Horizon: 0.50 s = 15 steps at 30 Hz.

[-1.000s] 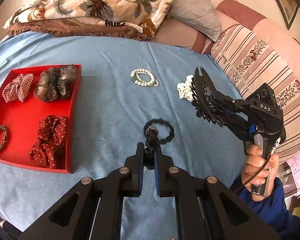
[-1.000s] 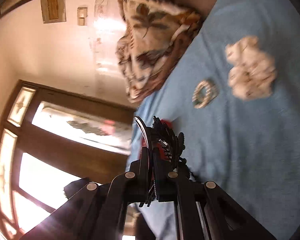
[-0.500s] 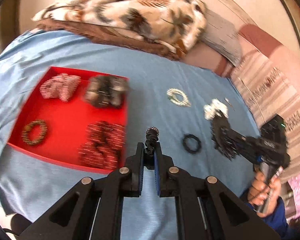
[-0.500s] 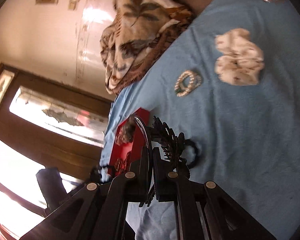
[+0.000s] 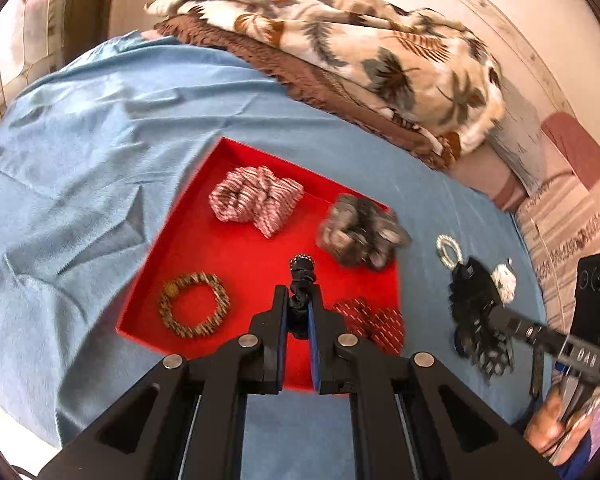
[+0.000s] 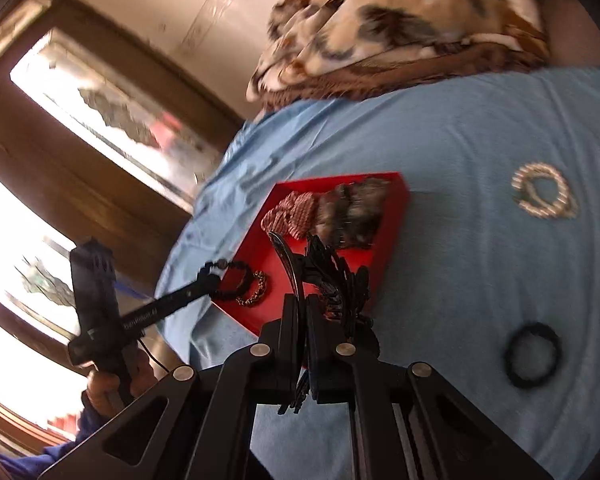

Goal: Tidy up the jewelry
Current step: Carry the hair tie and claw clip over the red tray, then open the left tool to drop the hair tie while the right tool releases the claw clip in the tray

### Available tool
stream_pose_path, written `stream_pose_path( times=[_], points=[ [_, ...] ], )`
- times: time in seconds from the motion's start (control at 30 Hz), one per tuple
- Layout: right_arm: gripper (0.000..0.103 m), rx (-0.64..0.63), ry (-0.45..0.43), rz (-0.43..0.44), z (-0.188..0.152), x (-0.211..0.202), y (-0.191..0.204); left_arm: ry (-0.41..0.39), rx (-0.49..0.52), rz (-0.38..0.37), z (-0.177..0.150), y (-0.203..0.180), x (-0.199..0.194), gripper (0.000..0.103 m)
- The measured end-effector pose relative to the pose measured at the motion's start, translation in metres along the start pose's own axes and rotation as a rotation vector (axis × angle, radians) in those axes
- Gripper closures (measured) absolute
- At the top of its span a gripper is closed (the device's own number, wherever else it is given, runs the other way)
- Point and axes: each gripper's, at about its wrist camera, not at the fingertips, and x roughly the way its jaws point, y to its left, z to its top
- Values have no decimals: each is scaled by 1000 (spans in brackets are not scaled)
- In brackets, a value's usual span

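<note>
Right gripper (image 5: 476, 308), holding hair claw (image 6: 336, 280), reads "DAS".

So the tray (image 5: 204, 240) sits on the bedsheet (image 5: 80, 152), with a folded blanket (image 5: 340, 52) behind it. In the tray: two scrunchies (image 5: 256, 200) (image 5: 360, 234) along the back, a bracelet (image 5: 194, 304) front left, another scrunchie (image 5: 374, 320) front right. Off to the right on the sheet there's a pearl bracelet (image 6: 544, 196), with a hair tie (image 6: 532, 354) lying nearer than it.
</note>
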Motion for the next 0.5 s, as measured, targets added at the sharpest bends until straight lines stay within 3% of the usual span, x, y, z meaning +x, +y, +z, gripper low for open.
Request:
stream_pose_path(
  times=[0.27, 0.5],
  points=[
    [97, -42, 84, -56, 9, 69, 30, 38, 9, 62, 31, 29, 44, 94],
    [97, -101, 145, -101, -5, 117, 50, 92, 0, 109, 42, 52, 79, 94]
  ],
)
